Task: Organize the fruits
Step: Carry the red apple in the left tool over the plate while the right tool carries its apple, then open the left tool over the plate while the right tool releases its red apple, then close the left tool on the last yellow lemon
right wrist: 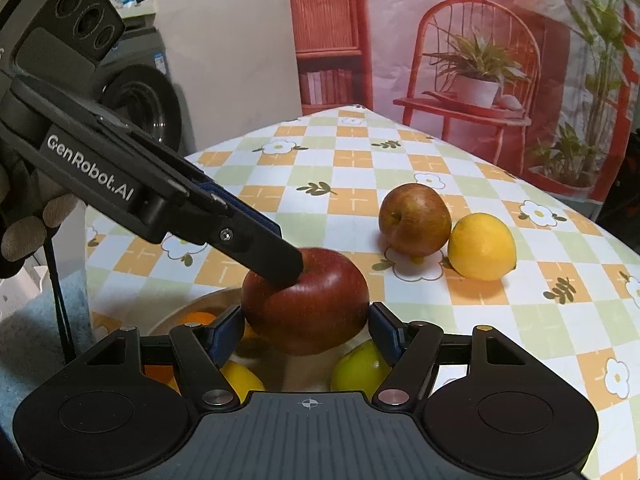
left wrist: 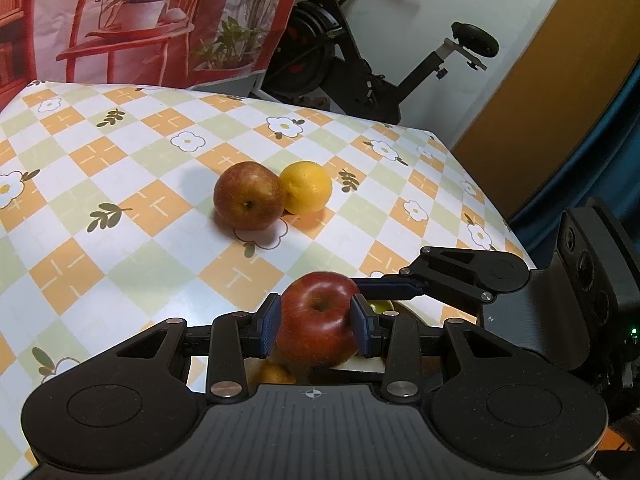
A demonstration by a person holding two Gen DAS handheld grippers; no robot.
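My left gripper is shut on a dark red apple and holds it over a bowl at the table's near edge. The same apple shows in the right wrist view, with the left gripper's fingers on it. My right gripper is open, its pads on either side of the apple without touching it. The bowl holds a green fruit, a yellow fruit and an orange. A russet apple and a lemon lie touching mid-table.
The table has a checked flower-print cloth. Its right edge drops off near an exercise bike. A printed backdrop hangs behind the far edge. A washing machine stands to the left of the table.
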